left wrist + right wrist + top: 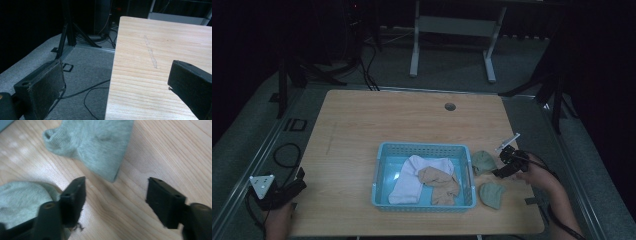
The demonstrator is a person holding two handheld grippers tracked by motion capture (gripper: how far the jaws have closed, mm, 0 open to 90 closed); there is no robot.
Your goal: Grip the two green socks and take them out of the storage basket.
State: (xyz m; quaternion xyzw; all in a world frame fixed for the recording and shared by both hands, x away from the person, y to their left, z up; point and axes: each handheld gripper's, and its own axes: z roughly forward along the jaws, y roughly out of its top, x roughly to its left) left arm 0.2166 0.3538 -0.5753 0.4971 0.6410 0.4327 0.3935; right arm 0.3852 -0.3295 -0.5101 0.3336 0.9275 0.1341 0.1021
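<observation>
Desk (pixel 362 125): pale wood, middle of the high view; a small round hole (pixel 450 106) near its far edge.
Basket (pixel 384 150): light blue, lower centre of the high view, holding a white sock (pixel 412 177) and a tan sock (pixel 439 182) lying partly over it.
In the way: the basket's right wall stands just left of the two green socks; bare wood lies between the socks and the right fingers.
Far green sock (pixel 483 161): on the desk just right of the basket; upper middle of the right gripper view (pixel 97 147).
Near green sock (pixel 492 194): closer to the desk's front edge; lower left of the right gripper view (pixel 22 200), beside the left finger.
Right gripper (pixel 507 165): fingers (pixel 75 195) wide apart, holding nothing, over bare wood between the two green socks.
Left gripper (pixel 287 190): lower left of the high view, at the desk's left edge; fingers (pixel 45 85) wide, nothing between them.
</observation>
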